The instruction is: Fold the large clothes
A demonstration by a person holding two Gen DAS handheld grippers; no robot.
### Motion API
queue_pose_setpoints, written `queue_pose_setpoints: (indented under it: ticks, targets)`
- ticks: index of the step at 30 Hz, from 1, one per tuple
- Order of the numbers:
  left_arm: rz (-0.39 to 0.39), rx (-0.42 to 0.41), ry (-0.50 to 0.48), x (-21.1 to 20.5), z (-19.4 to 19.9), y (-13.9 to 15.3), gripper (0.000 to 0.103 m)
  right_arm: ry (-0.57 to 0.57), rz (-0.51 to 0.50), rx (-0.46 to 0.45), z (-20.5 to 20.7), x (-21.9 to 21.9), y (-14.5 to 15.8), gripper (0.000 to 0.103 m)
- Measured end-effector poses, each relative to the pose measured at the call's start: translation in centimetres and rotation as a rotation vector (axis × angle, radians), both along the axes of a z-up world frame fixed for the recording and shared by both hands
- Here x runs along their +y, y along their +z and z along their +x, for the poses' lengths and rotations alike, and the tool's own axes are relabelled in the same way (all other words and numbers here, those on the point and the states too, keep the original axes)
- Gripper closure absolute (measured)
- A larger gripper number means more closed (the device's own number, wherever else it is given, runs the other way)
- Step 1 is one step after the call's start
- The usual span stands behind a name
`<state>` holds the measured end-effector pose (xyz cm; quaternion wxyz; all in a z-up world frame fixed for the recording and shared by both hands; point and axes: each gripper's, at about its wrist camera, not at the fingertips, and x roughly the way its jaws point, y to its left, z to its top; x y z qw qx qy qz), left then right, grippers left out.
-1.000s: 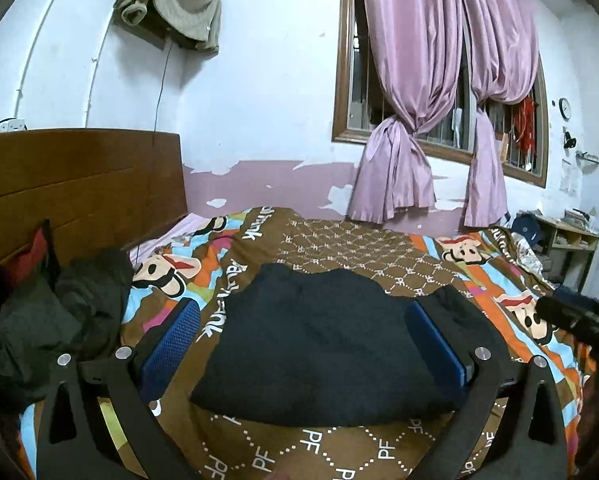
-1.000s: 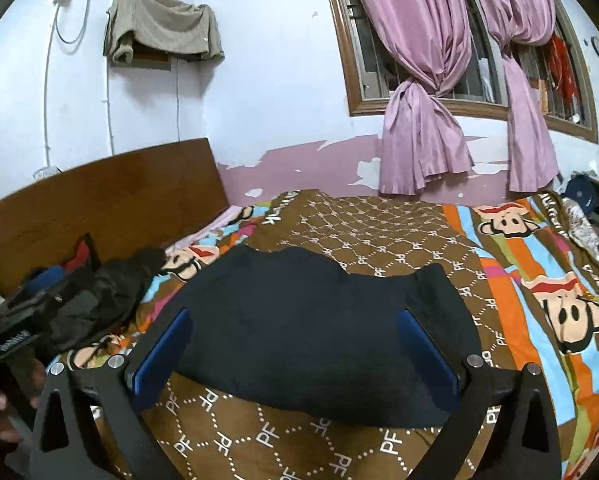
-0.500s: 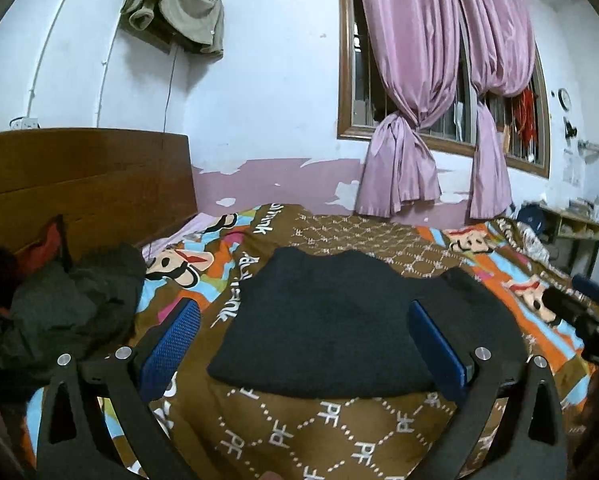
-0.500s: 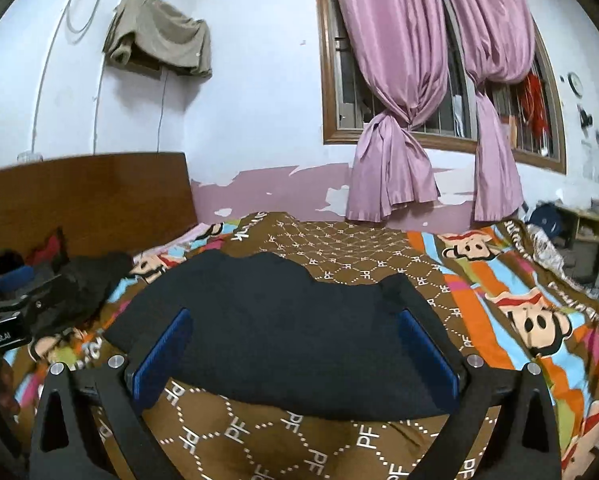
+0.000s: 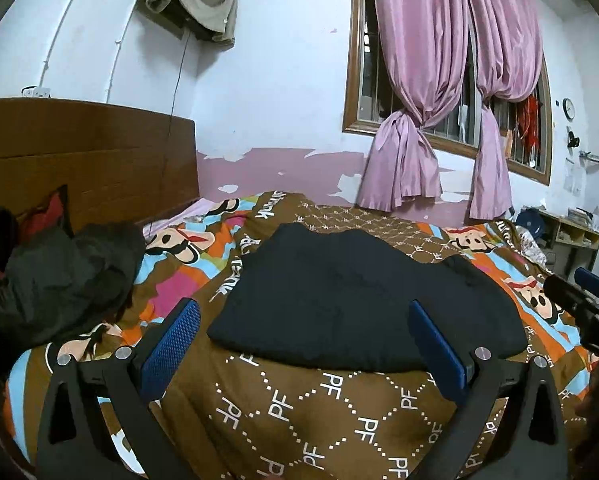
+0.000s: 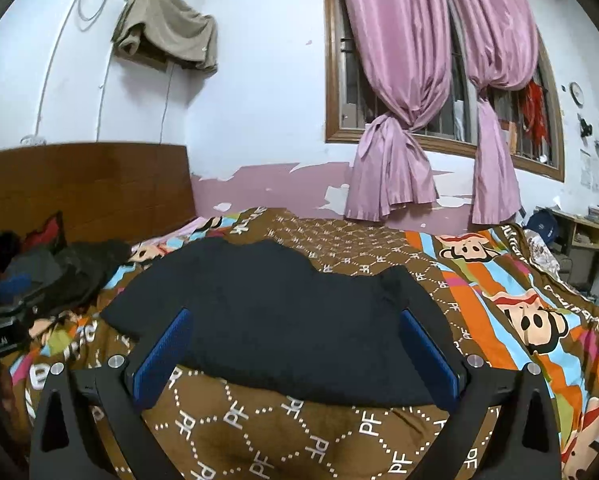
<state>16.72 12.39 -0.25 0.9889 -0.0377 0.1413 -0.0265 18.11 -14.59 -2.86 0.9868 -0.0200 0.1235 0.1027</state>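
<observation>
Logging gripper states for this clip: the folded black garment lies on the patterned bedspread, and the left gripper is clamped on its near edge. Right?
Not quite. The left gripper is open and holds nothing, as the left wrist view shows; its blue pads stand wide apart. The folded black garment does lie on the patterned bedspread.

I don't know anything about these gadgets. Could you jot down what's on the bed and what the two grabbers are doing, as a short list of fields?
garment: black garment, already folded into a flat bundle, lying on the bedspread
surface: brown cartoon-print bedspread
left hand-held gripper: open, empty, held short of the garment's near edge
right hand-held gripper: open, empty, over the near edge
other clothes: dark heap by the wooden headboard
background: pink curtains knotted at the window
</observation>
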Motion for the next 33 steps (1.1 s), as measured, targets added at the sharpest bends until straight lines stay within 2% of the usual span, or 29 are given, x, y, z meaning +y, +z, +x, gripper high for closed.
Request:
queue_pose_setpoints:
  ticks: [5, 11, 23, 33]
  targets:
    - [0.015, 0.009, 0.002, -0.1, -0.6, -0.7, 0.002, 0.006, -0.019, 0.045, 0.3, 0.5, -1.2, 0.0]
    - [0.083, 0.025, 0.015, -0.9, -0.6, -1.9, 0.002, 0.011, -0.036, 0.057, 0.5, 0.7, -2.1, 0.0]
    - [0.157, 0.058, 0.025, -1.9, -0.1, -3.8, 0.002, -0.021, -0.036, 0.093, 0.9, 0.5, -2.6, 0.0]
    - [0.166, 0.049, 0.019, -2.0, -0.2, -4.1, 0.002, -0.025, -0.053, 0.121, 1.1, 0.8, -3.0, 0.0]
